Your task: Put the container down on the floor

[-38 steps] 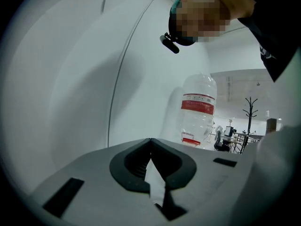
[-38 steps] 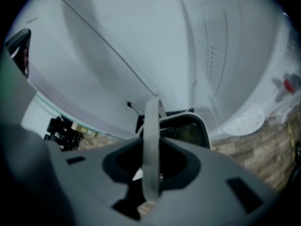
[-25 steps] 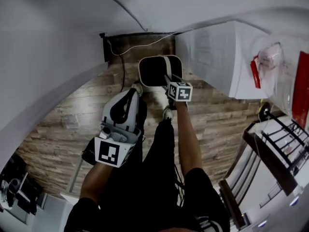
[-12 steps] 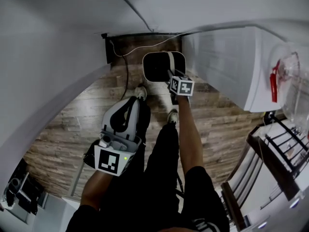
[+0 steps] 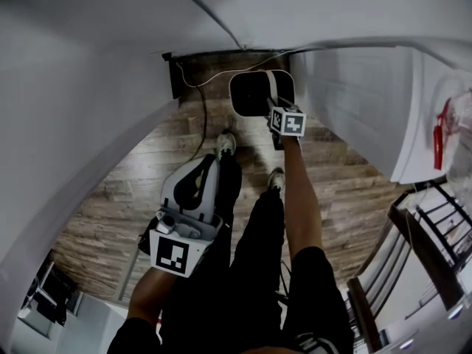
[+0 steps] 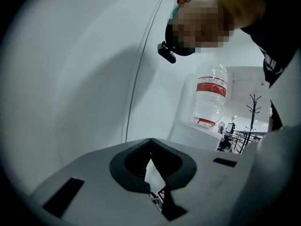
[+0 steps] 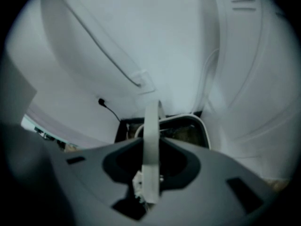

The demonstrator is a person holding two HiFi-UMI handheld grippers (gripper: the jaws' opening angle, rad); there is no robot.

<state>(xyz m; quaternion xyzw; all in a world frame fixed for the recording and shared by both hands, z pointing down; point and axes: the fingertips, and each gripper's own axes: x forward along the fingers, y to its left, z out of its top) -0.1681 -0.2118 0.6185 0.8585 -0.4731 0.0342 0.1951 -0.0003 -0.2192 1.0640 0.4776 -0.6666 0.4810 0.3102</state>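
Observation:
The container [image 5: 253, 94] is a dark bin with a white rim and a white strap handle [image 5: 274, 85]. It hangs low over the wood floor [image 5: 140, 183], near the corner of the wall. My right gripper [image 5: 273, 112] reaches down at arm's length and is shut on that handle. In the right gripper view the handle [image 7: 151, 126] runs straight up between the jaws, with the container's rim [image 7: 205, 128] beyond. My left gripper [image 5: 209, 162] is held near my left thigh, jaws shut and empty. In its own view the left gripper [image 6: 150, 143] points up at the white wall.
A white cabinet [image 5: 369, 87] stands right of the container, and a black cable [image 5: 199, 120] runs down the wall corner to the floor. My shoes [image 5: 226, 144] stand just behind the container. A dark metal rack [image 5: 431, 234] is at the right. A large water bottle [image 6: 210, 95] sits on a ledge.
The right gripper and the container have moved farther from me, toward the wall corner. The left gripper has stayed close to my leg.

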